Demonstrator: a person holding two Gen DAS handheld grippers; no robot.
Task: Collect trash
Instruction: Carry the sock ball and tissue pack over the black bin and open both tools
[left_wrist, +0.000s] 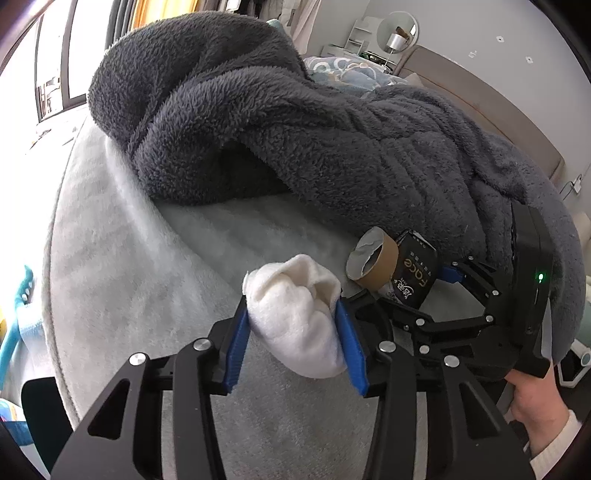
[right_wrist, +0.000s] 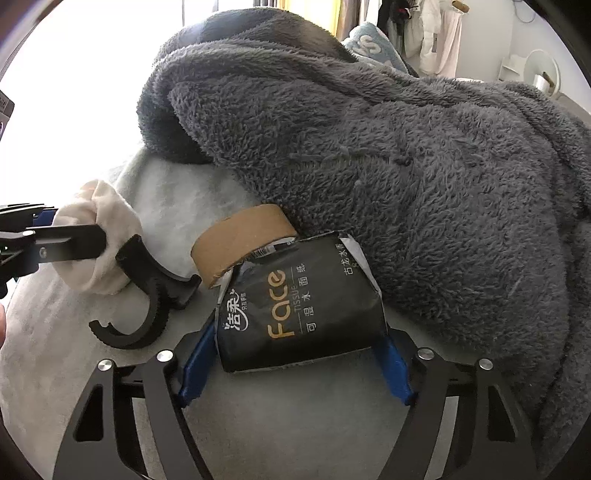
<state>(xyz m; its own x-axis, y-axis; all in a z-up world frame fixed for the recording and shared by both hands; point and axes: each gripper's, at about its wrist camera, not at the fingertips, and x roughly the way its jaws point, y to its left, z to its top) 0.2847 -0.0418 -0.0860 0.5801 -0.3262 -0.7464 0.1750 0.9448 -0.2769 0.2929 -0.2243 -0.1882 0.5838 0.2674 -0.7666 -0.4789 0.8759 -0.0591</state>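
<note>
Fingers (right_wrist: 199, 354) half-hidden behind tissue pack (right_wrist: 299, 302)

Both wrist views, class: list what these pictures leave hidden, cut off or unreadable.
- Right wrist view: the far side of the cardboard roll is tucked under the dark fleece blanket.
- Right wrist view: the bottom edge of the black tissue pack is hidden between the right tool pads.
- Left wrist view: the white wad in the left tool is crumpled; tissue or cloth, unclear.
- Both views: no trash bin shows.
</note>
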